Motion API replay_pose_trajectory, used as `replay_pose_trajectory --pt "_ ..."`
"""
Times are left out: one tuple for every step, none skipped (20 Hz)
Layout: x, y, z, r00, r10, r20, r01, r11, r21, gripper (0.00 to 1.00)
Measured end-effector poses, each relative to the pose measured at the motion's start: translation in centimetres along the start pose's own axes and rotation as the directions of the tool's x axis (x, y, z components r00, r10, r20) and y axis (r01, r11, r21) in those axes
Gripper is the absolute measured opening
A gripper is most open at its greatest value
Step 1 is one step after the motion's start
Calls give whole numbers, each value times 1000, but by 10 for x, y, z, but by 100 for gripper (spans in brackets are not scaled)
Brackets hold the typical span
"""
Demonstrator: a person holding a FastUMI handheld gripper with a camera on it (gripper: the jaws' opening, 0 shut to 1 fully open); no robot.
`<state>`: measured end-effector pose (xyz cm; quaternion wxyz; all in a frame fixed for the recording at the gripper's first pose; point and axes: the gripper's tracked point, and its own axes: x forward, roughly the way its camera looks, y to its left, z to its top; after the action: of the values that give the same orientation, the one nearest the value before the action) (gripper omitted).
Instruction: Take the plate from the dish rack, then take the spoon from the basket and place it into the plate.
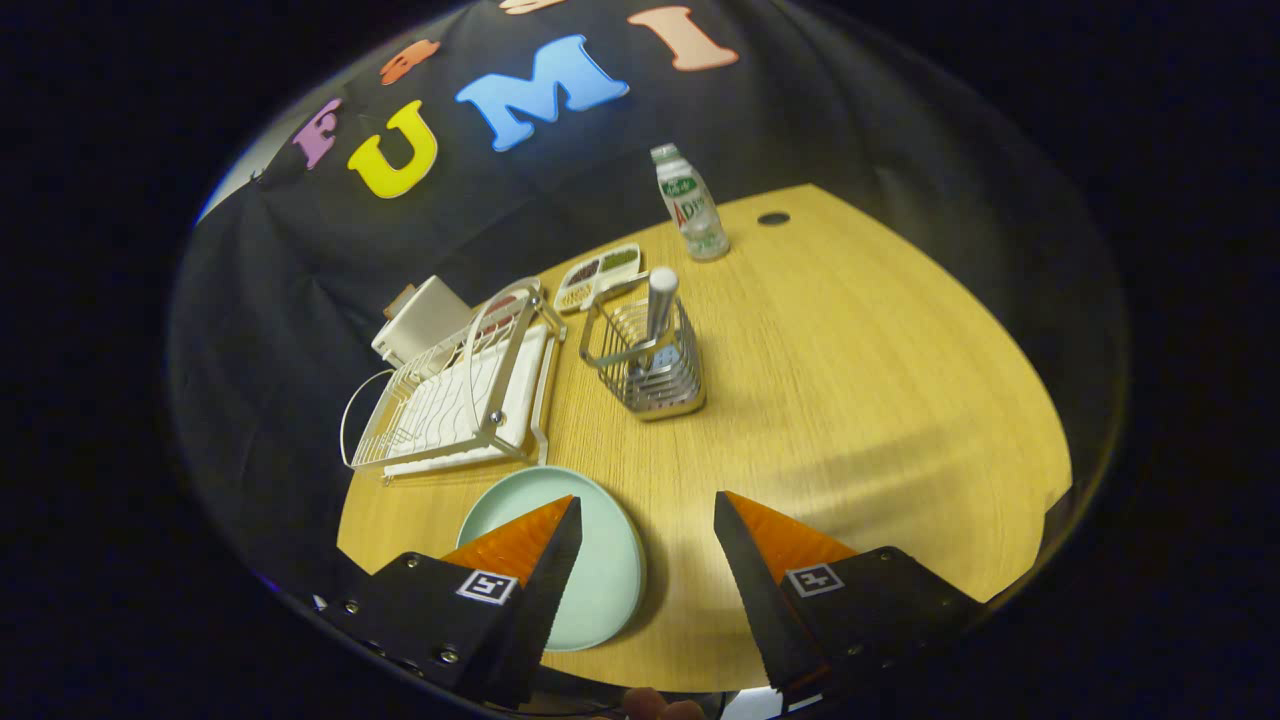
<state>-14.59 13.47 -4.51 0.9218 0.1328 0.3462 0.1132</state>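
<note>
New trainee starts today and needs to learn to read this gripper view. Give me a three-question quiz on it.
1. True or false: the plate lies flat on the table.
2. The spoon stands in: A) the basket B) the dish rack C) the bottle
3. Fill in: the gripper fingers are ____, holding nothing.

Key: 1 true; 2 A; 3 open.

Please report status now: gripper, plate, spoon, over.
Gripper open, holding nothing. Plate flat on table, out of dish rack. Spoon upright in basket, beyond fingers. Path clear.
</note>
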Motion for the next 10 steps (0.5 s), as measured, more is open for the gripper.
replay_pose_trajectory --pt "-5 0 18 997 3 80 1 999 -54 83" --pt "-13 3 36 986 5 165 13 994 -107 83" --pt "-19 3 56 969 7 245 34 986 -162 83" --pt "-24 4 70 949 9 314 60 976 -208 83" --pt "-28 5 83 931 8 365 85 967 -238 82" --pt "-28 7 92 915 15 403 98 962 -257 83" --pt "-27 10 101 902 20 430 105 958 -265 83" --pt "-25 12 106 893 29 449 103 958 -268 83" --pt "-23 12 113 882 34 470 104 959 -265 83" --pt "-18 9 119 873 34 486 108 959 -262 83"
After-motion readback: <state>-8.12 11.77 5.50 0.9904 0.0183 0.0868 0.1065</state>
